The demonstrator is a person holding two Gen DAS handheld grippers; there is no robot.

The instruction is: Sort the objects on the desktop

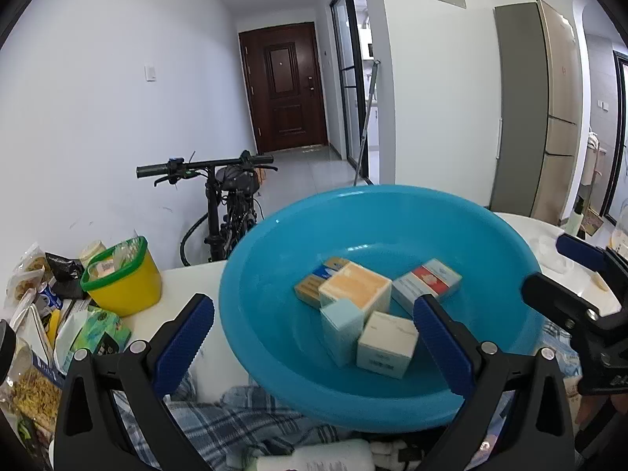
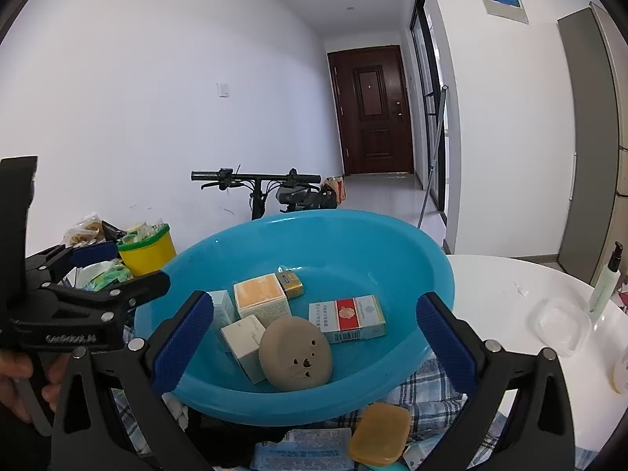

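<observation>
A blue basin (image 2: 188, 259) (image 1: 243, 267) rests on a plaid cloth (image 2: 428, 392) and holds several small boxes. Among them are a red-and-white box (image 2: 345, 318) (image 1: 428, 278), an orange-topped box (image 2: 261, 294) (image 1: 355, 286) and a white box (image 2: 243, 333) (image 1: 386, 343). A tan round pad with small holes (image 2: 294, 353) lies free near the basin's front. My right gripper (image 2: 314, 341) stands open just behind that pad, nothing between its pads. My left gripper (image 1: 312, 343) is open over the basin's near side and holds nothing. In the left wrist view the pad is hidden.
An orange soap-like bar (image 2: 378, 431) lies on the cloth in front of the basin. A yellow tub with a green rim (image 1: 125, 278) and snack packets (image 1: 27, 384) crowd the left. A clear plastic container (image 2: 559, 325) and a lotion bottle (image 2: 606, 282) stand on the white table (image 2: 490, 286) at right.
</observation>
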